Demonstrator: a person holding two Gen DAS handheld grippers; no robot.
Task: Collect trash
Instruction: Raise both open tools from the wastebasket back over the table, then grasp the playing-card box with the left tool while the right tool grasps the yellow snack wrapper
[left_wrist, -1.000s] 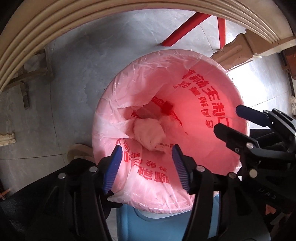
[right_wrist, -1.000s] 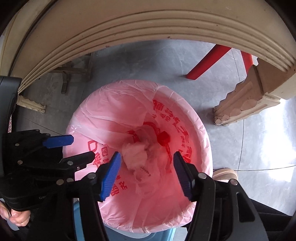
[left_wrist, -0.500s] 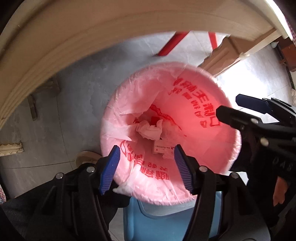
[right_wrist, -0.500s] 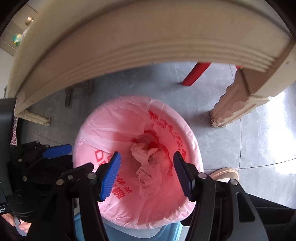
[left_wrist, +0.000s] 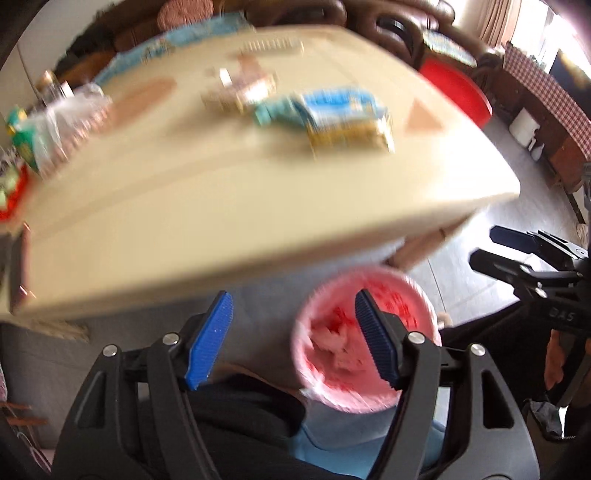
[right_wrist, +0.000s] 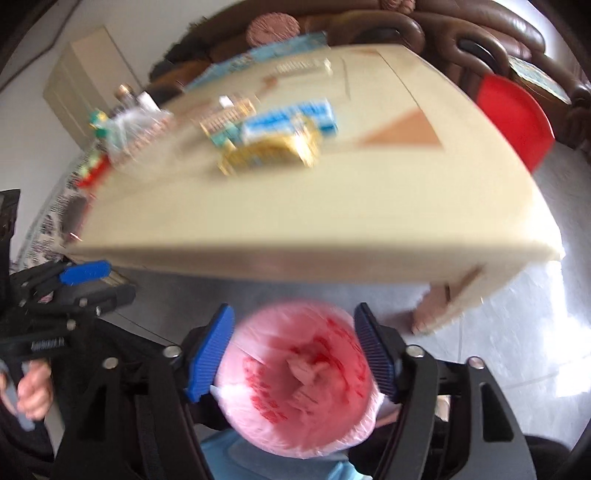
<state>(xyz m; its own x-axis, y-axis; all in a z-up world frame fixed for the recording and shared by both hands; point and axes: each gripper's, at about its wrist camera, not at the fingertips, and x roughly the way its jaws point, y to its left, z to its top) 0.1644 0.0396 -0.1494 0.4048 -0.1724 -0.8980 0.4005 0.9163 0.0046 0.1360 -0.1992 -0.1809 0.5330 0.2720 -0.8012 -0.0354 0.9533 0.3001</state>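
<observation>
Both grippers have risen since the earlier frames: the tabletop, then seen only from beneath its moulded edge, now fills the upper half of each view, and the bin looks smaller. One pink-lined trash bin (right_wrist: 299, 380) sits low in the right wrist view, crumpled paper inside, its blue body showing beneath. The right gripper (right_wrist: 295, 350) frames it with jaws opening, nothing between the pads. The left gripper (left_wrist: 291, 339), bottom centre of its own view, also has jaws opening and empty; the bin (left_wrist: 365, 339) lies partly behind its right-hand finger. Grey floor around the bin looks open. Farther off, the cream table (right_wrist: 332, 206) overhangs the bin's far side, one carved leg at lower right. On it, all blurred: one blue-and-gold wrapper (right_wrist: 280, 140), a smaller gold piece behind it, and a clear plastic bag (right_wrist: 129, 129) at upper left. One red stool (right_wrist: 513, 118) stands at the far right corner, with a brown sofa beyond.
</observation>
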